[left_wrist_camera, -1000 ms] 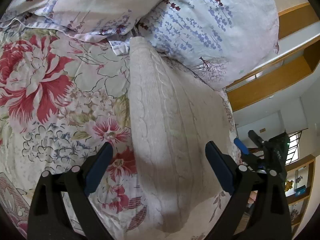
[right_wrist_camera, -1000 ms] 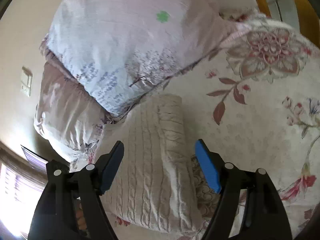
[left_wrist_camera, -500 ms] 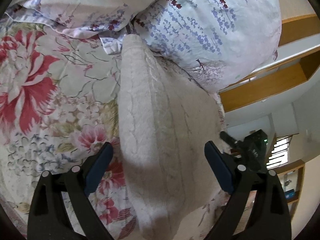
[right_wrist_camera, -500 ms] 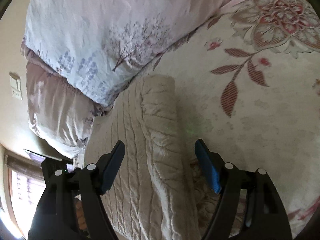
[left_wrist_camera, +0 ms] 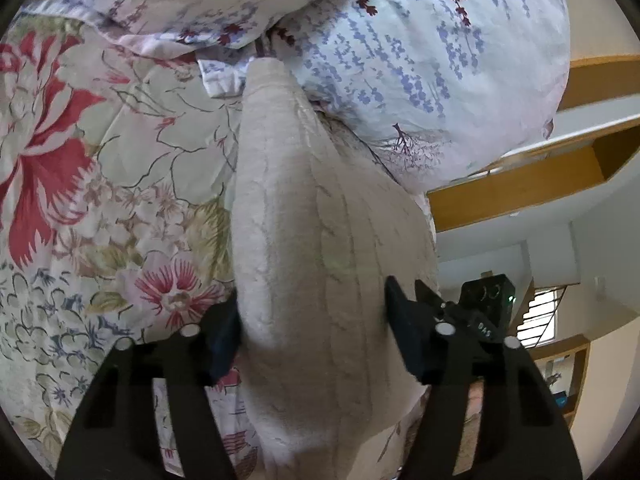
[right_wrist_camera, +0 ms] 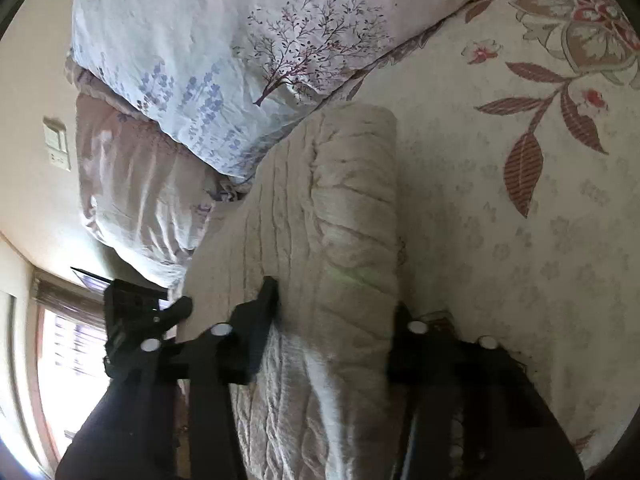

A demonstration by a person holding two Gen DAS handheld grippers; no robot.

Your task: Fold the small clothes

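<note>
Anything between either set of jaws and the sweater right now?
Nothing visible. The cream cable-knit sweater lies on the floral bedspread, its near fold already between the jaws of the left gripper and right gripper, which have just been closing.

Cream cable-knit sweater [left_wrist_camera: 320,240], ribbed in raised vertical cords, lying on a pale bedspread [left_wrist_camera: 100,184] that is showing large red peonies, pink blossoms and grey-blue outlined clouds; in the right wrist view the same bedspread [right_wrist_camera: 520,240] is showing rust-red leaves; white pillow [left_wrist_camera: 420,60] bearing lavender-blue sprigs and maroon branching trees; black gripper frames carrying blue pads; amber wooden trim [left_wrist_camera: 520,192] running behind
</note>
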